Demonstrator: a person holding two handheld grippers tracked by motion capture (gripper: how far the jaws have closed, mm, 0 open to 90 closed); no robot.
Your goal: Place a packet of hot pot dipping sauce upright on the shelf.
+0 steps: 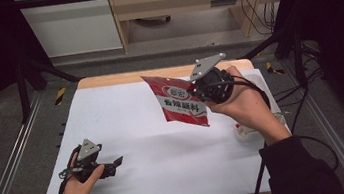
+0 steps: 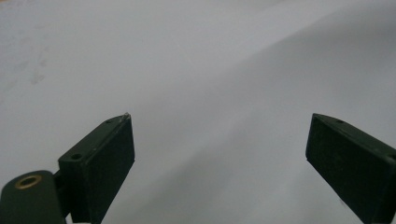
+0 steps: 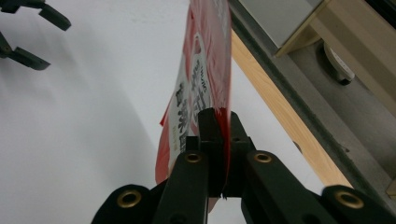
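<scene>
At seven o'clock, the left hand-held gripper (image 1: 113,163) rested wide apart and empty over the white desk (image 1: 170,178). Toward one o'clock, the right hand-held gripper (image 1: 194,89) was clamped on the red sachet (image 1: 180,102), held aloft. Recommended: maintain a firm edge pinch, lower it level.

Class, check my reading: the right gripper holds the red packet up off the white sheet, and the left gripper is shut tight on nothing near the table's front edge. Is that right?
Not quite. The left gripper is open, not shut: the left gripper view shows its jaws standing wide apart over the white sheet. The rest holds: the right gripper is clamped on the red packet, held up off the sheet.
</scene>
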